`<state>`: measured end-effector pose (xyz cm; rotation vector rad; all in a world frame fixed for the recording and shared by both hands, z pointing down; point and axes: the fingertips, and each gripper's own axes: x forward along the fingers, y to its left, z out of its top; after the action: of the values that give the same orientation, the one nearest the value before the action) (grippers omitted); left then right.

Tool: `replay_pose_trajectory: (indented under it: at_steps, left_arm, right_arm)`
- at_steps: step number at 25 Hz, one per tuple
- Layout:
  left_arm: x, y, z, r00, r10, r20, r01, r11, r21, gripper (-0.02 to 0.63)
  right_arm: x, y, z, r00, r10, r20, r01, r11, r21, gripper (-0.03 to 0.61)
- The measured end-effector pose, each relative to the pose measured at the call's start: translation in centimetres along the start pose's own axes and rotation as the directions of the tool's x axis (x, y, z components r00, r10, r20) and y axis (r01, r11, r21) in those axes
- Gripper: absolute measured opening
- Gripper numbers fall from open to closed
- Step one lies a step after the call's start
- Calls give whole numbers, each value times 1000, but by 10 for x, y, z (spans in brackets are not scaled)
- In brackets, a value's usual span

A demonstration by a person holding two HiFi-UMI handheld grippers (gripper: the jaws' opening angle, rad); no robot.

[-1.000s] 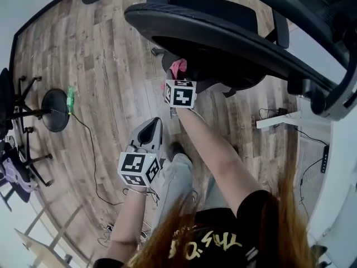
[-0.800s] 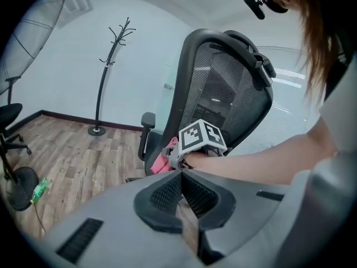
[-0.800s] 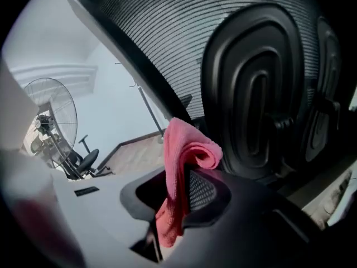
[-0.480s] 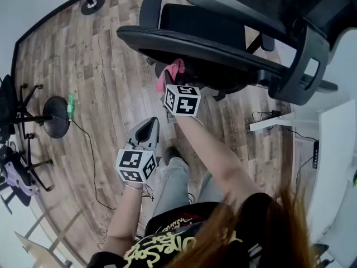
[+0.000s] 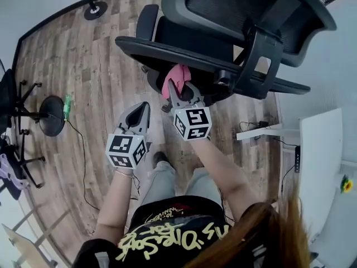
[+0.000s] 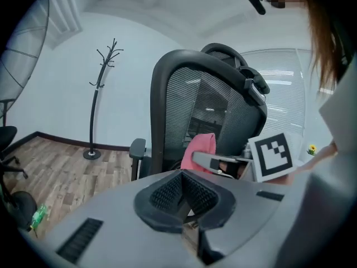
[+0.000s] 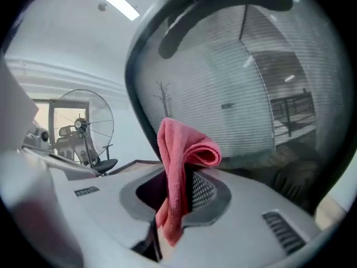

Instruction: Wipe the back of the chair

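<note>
Your right gripper (image 7: 177,190) is clamped on the pink cloth (image 7: 182,152). It holds the cloth up in front of the mesh chair back (image 7: 254,77), low down near where the back meets the seat (image 5: 184,43). Your left gripper (image 6: 184,192) has its jaws pressed together on nothing and hangs off to the side, well apart from the chair. The main risk is the cloth. It looks pinched only by a fold, and the top flops over loosely. A hard drag across the mesh could tug it out or roll it aside, so the bare jaw tips would scrape the mesh instead. The other risk is the chair. Nothing is steadying it, so I'd expect it to swivel or roll away as you press, and you'd wipe only a patch. Bracing the frame with your free gripper would help. Keep the stroke clear of the black support arm (image 5: 254,54) behind the back, which the cloth could catch on. No view shows whether the cloth is touching the mesh yet. In the right gripper view the mesh sits close behind it, but contact can't be judged. The chair's base is hidden under the seat, the picture's edge cuts off the top of the back in the head view, and how deep the cloth sits between the jaws isn't visible.
</note>
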<state>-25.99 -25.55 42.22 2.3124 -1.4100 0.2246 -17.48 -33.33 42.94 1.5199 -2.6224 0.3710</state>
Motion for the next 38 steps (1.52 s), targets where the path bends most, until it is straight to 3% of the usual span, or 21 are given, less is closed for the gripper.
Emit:
replay_pose_trajectory:
  at_steps: [7,19,29,38]
  left_arm:
    - [-10,-42,38,998,-23,52,21,999,43,-8]
    - [-33,-138,78,989,-107,100,92,985,146,-8]
    - [-37,-209,103,973,-187,133,150,957,247,-8]
    - [-35,-228,100,968,-215,130,177,950,256,-8]
  right_arm:
    - [-76,9,48,991,98,88,-94,995,-46,64]
    - [-188,4,115,964,180,193,-135,965,-227,64]
    - [-237,-22,125,960,177,218,-104,945,-310,64]
    - [-254,-30,133,953,175,248,-99,952,-289,64]
